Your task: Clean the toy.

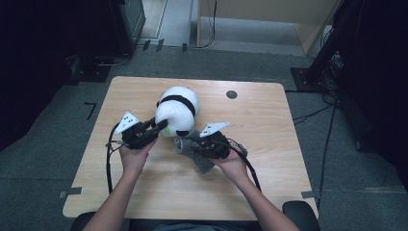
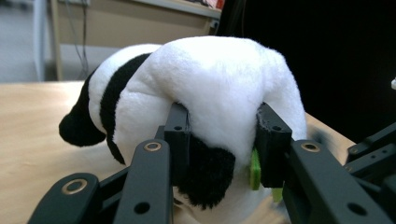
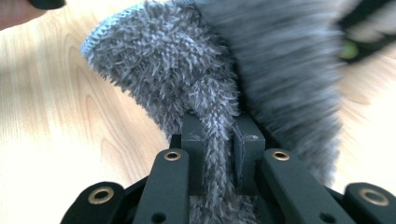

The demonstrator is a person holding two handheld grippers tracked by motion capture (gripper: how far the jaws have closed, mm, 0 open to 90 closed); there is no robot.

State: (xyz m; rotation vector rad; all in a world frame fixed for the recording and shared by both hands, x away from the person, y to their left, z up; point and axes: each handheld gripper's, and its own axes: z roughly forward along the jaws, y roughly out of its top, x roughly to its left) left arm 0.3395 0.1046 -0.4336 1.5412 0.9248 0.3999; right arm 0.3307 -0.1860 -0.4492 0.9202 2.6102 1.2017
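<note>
Two grippers work over the middle of the wooden desk (image 1: 144,192), one in each of the person's hands. The left gripper (image 1: 156,129) reaches in from the left side and its fingers (image 2: 177,135) are clamped on the plush panda (image 1: 178,110), pressing into the soft white body so that the plush bulges between them; a black patch and a bit of green show low between the fingers in the left gripper view. The panda sits a little behind the desk's centre, nearer the far edge than the near one, its black band across the top. Just to its right, toward the near edge, lies the grey fluffy cloth (image 1: 204,163), touching the panda's lower side. The right gripper (image 1: 199,147) comes in from the right, and its fingers (image 3: 245,140) are pinched almost fully together on a fold of that cloth, which rises between them and spreads above in the right gripper view. A small dark round mark (image 1: 232,94) sits near the far edge of the desk, well apart from everything else.
</note>
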